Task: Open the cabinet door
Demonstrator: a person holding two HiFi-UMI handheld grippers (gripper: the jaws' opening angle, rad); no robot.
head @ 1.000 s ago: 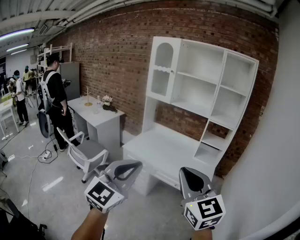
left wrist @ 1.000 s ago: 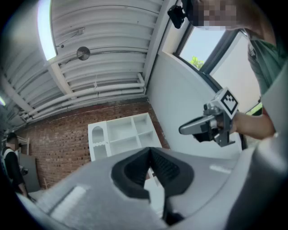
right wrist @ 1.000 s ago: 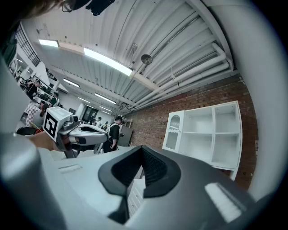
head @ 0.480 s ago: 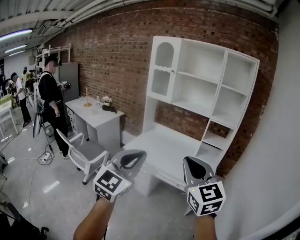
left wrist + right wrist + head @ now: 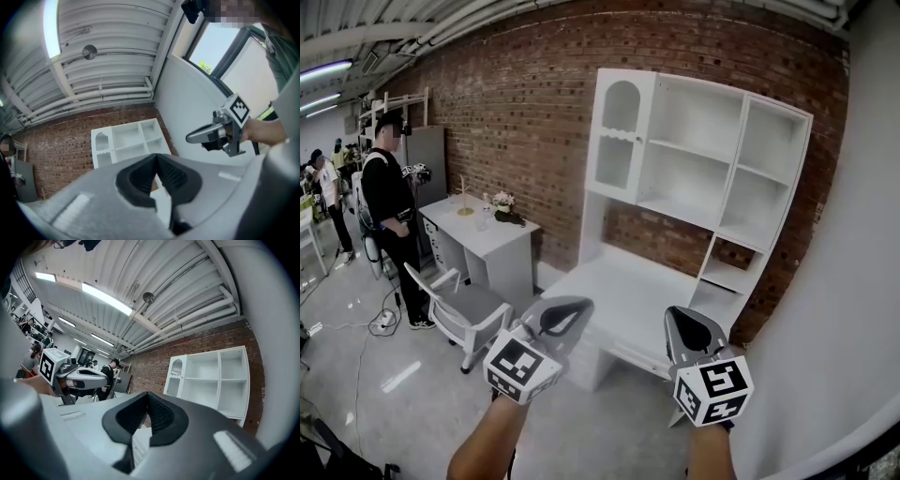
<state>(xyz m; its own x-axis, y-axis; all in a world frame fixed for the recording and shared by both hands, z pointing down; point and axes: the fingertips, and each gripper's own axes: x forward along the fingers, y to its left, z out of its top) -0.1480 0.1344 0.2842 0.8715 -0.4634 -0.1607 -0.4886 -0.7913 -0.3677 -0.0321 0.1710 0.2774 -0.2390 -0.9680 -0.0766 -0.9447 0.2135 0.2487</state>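
Note:
A white desk with a shelf unit (image 5: 703, 178) stands against the brick wall. Its one cabinet door (image 5: 619, 131), with an arched window, is at the upper left and looks closed. My left gripper (image 5: 561, 317) and right gripper (image 5: 687, 334) hover side by side, well short of the desk, both shut and holding nothing. In the left gripper view the jaws (image 5: 157, 160) meet with the shelf unit (image 5: 126, 140) beyond them and the right gripper (image 5: 218, 133) off to the right. The right gripper view shows its closed gripper (image 5: 147, 397), the door (image 5: 174, 376) and the left gripper (image 5: 75, 376).
A grey desk (image 5: 483, 234) with small items and a grey chair (image 5: 469, 309) stand to the left of the white desk. A person (image 5: 389, 197) stands by that desk, with others farther back. A white wall (image 5: 853, 281) runs close along the right.
Both grippers have risen a little and moved toward the white desk. The person at the left has stepped farther left. Both jaws have stayed shut.

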